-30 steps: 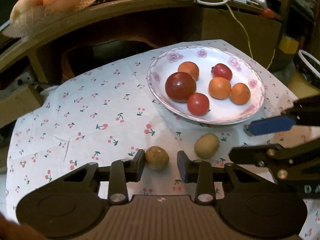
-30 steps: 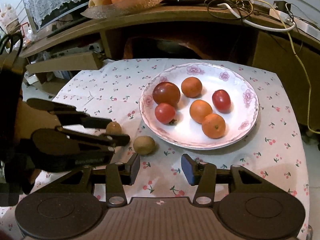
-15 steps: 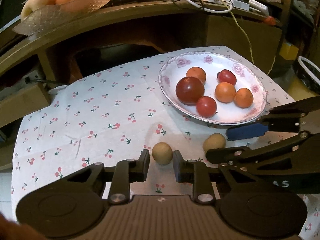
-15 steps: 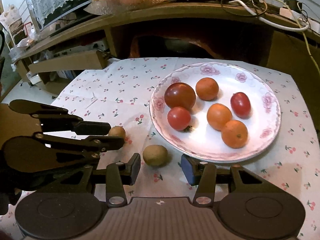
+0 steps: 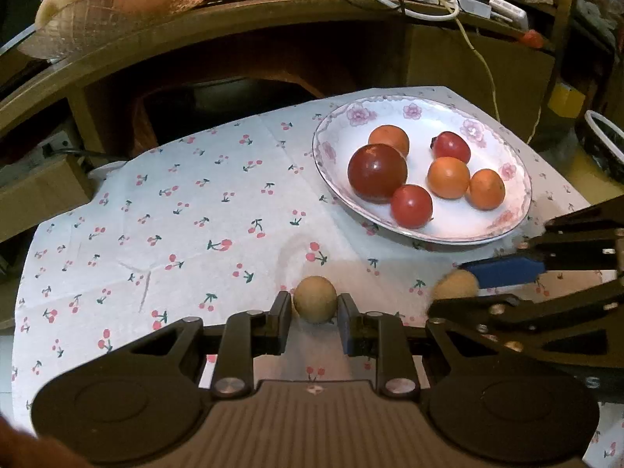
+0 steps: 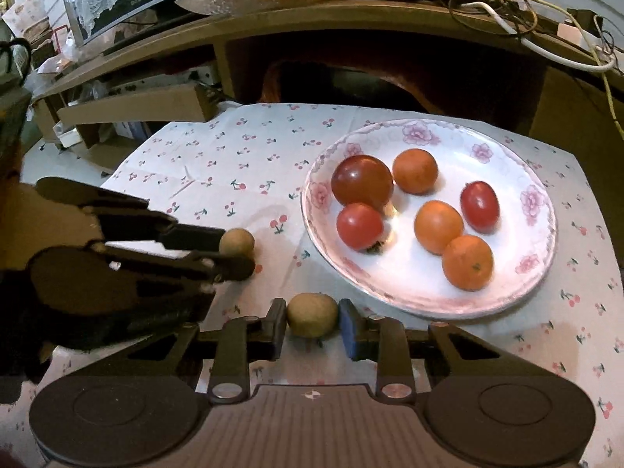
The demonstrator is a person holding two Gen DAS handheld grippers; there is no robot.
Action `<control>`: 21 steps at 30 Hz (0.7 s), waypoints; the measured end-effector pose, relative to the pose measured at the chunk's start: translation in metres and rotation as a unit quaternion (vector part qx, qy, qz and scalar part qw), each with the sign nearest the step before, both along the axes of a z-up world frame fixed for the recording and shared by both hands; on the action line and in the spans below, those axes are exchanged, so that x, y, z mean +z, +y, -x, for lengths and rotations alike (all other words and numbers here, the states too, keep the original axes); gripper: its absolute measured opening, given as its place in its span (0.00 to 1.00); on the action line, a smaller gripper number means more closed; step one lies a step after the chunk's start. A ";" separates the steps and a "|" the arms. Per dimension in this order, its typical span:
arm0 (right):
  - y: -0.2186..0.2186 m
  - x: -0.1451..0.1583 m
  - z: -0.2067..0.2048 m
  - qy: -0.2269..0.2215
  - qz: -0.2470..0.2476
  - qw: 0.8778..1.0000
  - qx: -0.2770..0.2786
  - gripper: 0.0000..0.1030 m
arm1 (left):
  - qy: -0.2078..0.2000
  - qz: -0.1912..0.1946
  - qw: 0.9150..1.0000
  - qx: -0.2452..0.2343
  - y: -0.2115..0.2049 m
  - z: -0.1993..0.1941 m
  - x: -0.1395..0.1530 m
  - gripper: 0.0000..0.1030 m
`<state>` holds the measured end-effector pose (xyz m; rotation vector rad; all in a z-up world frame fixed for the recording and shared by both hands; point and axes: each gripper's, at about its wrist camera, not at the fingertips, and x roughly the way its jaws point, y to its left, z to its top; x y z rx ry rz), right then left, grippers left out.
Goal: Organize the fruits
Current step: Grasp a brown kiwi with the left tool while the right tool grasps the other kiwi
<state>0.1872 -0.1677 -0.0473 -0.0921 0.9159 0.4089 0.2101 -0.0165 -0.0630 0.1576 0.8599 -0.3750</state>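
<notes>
Left claw (image 5: 315, 308) clamped on small round brown kiwi (image 5: 314, 298); right claw (image 6: 312, 321) on second fuzzy kiwi (image 6: 312, 314). Likely light, soft; grip mid-body gently.

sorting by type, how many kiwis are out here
2, both on the cherry-print cloth in front of the plate: one kiwi in the left tongs, one kiwi in the right tongs.

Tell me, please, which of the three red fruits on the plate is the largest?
The dark red fruit at the plate's left side; it is clearly bigger and darker than the two small bright red ones.
</notes>
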 end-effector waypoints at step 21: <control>-0.052 0.010 0.061 0.016 0.015 1.000 0.004 0.30 | 0.016 -0.019 0.997 -0.078 -0.053 0.084 0.019 0.29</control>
